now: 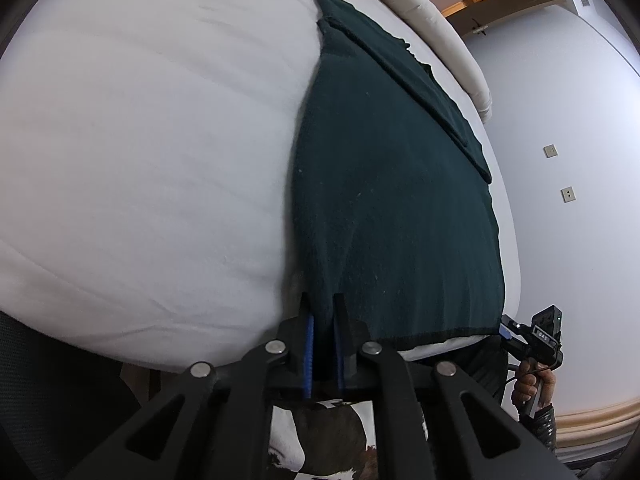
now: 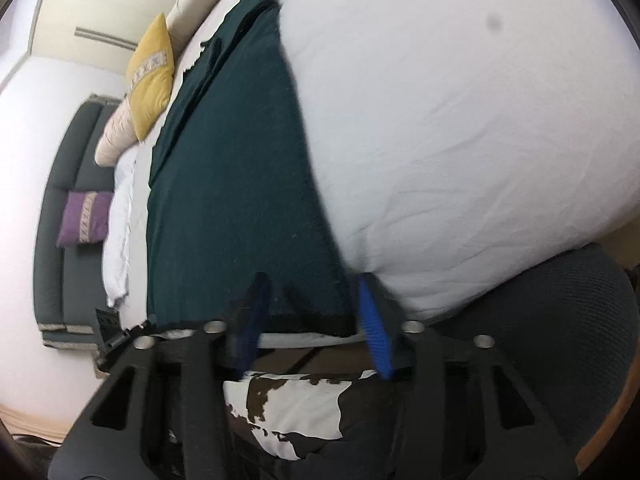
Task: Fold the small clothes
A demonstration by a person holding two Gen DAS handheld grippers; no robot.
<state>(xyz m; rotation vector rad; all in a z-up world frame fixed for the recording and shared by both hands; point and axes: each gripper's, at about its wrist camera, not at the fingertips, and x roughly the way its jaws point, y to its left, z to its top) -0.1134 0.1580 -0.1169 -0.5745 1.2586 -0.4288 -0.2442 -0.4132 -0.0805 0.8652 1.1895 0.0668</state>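
The dark green garment (image 1: 396, 200) lies flat on the white duvet (image 1: 140, 160), its long axis running from the near hem at 6 o'clock away toward 12 o'clock, where a folded-in strip, perhaps a sleeve, lies along its far right side in the left wrist view. Everything in the coming move seems to depend on that axis: both tools sit at the near hem, so the cloth stretches straight ahead of each, and the natural fold is to carry the hem forward toward 12 o'clock.

The left gripper (image 1: 323, 300) has its blue-padded jaws drawn close on the near left corner of the hem, pinching the cloth between them. The right gripper (image 2: 312, 288) stands with its jaws wide apart, straddling the near right part of the hem; the fabric lies between the pads but nothing is clamped, and motion blur softens this view. In the left wrist view the right tool appears at about 4 o'clock, just beside the hem's right corner, with the person's hand (image 1: 532, 384) on its handle. So the left is already engaged; the right, by my judgement, has yet to close.

The bed is soft and puffy, so the cloth may drag. A cream bolster (image 1: 432, 12) and a yellow cushion (image 2: 152, 76) lie beyond the garment's far end, a purple cushion (image 2: 84, 218) on a dark sofa (image 2: 60, 200) at 9 o'clock in the right wrist view, pale walls around
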